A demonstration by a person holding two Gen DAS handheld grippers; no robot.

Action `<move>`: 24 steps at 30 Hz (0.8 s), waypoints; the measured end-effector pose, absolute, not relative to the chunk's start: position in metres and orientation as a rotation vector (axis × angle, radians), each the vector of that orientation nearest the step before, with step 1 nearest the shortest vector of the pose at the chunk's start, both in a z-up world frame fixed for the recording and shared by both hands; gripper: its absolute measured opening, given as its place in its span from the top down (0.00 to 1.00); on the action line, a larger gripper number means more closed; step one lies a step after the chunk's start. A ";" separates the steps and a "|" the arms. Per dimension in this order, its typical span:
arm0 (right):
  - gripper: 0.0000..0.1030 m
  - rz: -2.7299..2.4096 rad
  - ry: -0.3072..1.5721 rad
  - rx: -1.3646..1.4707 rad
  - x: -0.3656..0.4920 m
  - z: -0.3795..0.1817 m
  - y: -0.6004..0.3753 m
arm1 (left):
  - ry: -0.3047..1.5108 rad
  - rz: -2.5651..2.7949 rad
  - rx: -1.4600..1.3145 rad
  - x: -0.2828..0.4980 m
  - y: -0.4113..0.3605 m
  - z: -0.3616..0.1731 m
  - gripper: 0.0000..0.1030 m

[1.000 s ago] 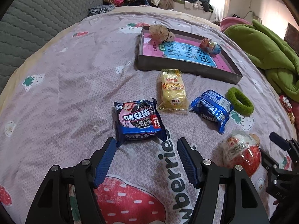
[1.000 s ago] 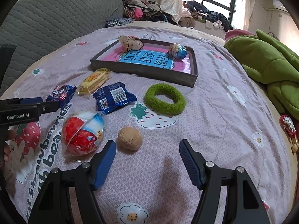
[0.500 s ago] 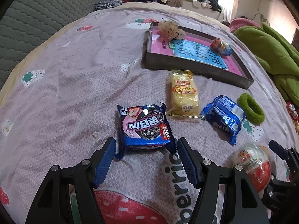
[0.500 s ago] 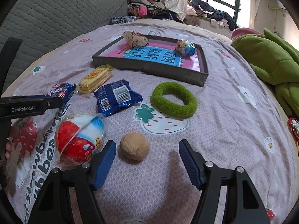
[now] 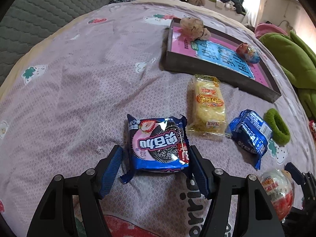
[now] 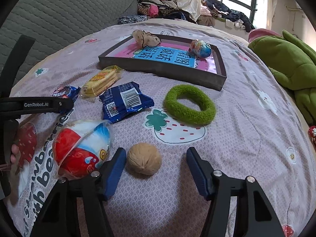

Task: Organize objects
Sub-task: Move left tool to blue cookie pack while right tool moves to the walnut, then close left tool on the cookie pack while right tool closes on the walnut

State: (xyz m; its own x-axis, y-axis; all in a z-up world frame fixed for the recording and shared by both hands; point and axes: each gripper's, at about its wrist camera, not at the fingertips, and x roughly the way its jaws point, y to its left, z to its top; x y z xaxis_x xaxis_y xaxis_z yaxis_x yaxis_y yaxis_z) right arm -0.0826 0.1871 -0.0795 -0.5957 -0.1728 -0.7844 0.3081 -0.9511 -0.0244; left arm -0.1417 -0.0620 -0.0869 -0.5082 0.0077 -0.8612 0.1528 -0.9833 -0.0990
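Since a second ago the left gripper (image 5: 155, 165) has advanced; its wide fingers now straddle the cookie pack (image 5: 158, 144) without pressing. Right gripper (image 6: 156, 165) jaws are closing around the walnut (image 6: 144, 161), untouched. Beyond lies the tray (image 6: 162, 69).

both wrist views look steeply down at the bed from close, sharing the tray (image 5: 217, 75) (image 6: 162, 67).

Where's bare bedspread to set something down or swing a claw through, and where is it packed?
Bare: the wide stretch left of the tray toward the grey cushion, and right of the green ring toward the green blanket. Packed: below the tray, where cookie pack, yellow pack, blue pack, egg and walnut cluster.
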 end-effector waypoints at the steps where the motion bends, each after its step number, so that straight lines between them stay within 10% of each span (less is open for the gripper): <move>1: 0.42 -2.576 0.222 1.243 -0.083 -0.080 0.187 | 0.252 -2.643 1.511 -0.142 -0.062 -0.088 0.33; 15: 0.69 -2.536 0.170 1.229 -0.083 -0.081 0.187 | 0.231 -2.665 1.517 -0.148 -0.061 -0.089 0.42; 24: 0.69 -2.528 0.136 1.232 -0.082 -0.081 0.189 | 0.215 -2.692 1.508 -0.145 -0.061 -0.088 0.47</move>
State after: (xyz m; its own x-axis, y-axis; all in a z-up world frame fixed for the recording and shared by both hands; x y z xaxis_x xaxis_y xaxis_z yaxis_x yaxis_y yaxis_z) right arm -0.0818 0.1890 -0.0807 -0.5745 -0.2469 -0.7804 0.3290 -0.9427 0.0561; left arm -0.1450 -0.0611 -0.0882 -0.5240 0.0255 -0.8513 0.1101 -0.9891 -0.0974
